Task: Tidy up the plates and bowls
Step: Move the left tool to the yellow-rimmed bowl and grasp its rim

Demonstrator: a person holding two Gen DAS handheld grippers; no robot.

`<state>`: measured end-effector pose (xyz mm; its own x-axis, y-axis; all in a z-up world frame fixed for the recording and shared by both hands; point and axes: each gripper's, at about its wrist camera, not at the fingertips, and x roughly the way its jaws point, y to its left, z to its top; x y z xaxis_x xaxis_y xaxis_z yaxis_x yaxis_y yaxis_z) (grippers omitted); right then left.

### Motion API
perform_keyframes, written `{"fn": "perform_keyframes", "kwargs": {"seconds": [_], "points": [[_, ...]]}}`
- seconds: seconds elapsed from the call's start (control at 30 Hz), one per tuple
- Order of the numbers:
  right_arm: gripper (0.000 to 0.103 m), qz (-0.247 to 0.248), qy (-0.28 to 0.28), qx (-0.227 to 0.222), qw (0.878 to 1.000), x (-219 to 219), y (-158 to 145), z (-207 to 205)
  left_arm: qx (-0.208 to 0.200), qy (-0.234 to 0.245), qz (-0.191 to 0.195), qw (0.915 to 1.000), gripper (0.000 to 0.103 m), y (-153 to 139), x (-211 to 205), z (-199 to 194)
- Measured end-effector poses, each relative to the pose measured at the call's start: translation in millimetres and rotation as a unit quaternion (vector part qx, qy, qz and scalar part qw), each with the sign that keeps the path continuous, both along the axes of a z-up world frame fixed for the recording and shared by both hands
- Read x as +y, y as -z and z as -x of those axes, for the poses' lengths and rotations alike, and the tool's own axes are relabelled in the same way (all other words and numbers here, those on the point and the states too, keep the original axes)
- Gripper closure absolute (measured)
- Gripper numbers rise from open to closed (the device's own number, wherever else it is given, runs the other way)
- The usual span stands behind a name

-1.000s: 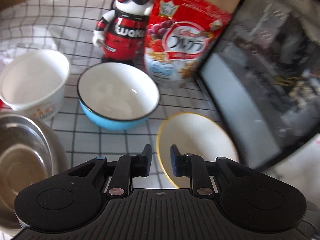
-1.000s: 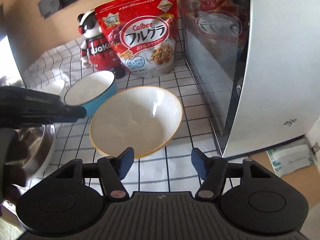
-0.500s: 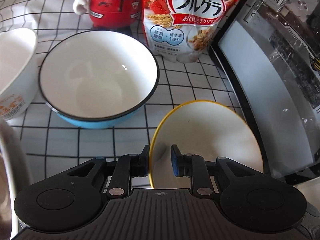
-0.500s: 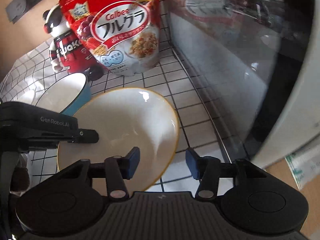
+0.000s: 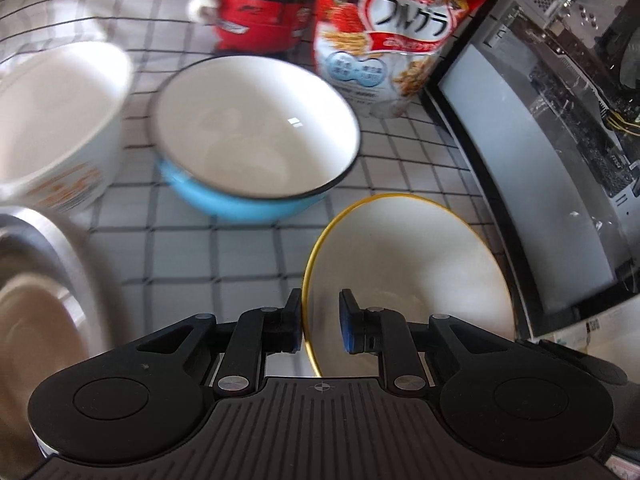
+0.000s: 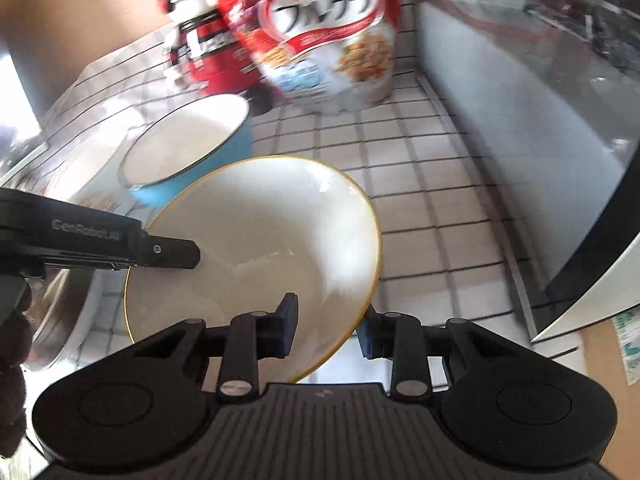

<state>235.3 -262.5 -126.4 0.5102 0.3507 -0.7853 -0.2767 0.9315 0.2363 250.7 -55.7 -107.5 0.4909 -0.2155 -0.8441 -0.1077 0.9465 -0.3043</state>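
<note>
The yellow-rimmed bowl (image 5: 408,280) is now straddled at its rim from two sides. The jaws of both tools have just been closing, with the bowl's edge between them in each case. In the left wrist view the left gripper (image 5: 319,326) has the near-left rim standing between its fingers; the outer pad is seen against the wall, while a gap is left at the inner one, so a firm pinch cannot be confirmed. In the right wrist view the right gripper (image 6: 326,330) is set across the near-right rim, one finger inside the bowl and one outside — contact cannot be told through the blur.

The bowl is seen just beside the blue bowl (image 5: 256,152), on the checked cloth (image 5: 224,264) of the bench; whether it is tilted or lifted cannot be told. For the task this is judged to be the taking-up of one bowl, probably for nesting into another.

Against the earlier frame, the right fingers — then spread wide and short of the bowl — have been brought over its rim and narrowed. The left fingers, then beside the bowl, have been moved onto its edge, and the cereal bag (image 6: 320,28) is seen closer.
</note>
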Motion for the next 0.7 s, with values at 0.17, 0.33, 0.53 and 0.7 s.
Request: {"fn": "perform_keyframes", "kwargs": {"seconds": [0.17, 0.33, 0.53, 0.7], "points": [[0.073, -0.012, -0.039, 0.020, 0.999, 19.5, -3.6, 13.4, 0.009, -0.016, -0.021, 0.9996, 0.083, -8.0, 17.3, 27.6], [0.073, -0.015, -0.063, 0.027, 0.997, 36.5, -6.0, 16.7, 0.016, -0.037, -0.011, 0.9991, 0.083, -9.2, 35.5, 40.6], [0.073, -0.025, -0.088, 0.051, 0.995, 50.4, -9.0, 15.0, 0.024, -0.063, -0.008, 0.9977, 0.083, -11.6, 51.8, 49.5], [0.073, -0.020, -0.082, 0.047, 0.995, 56.9, -9.0, 7.4, 0.020, -0.069, 0.010, 0.9974, 0.085, -10.5, 60.8, 49.5]]}}
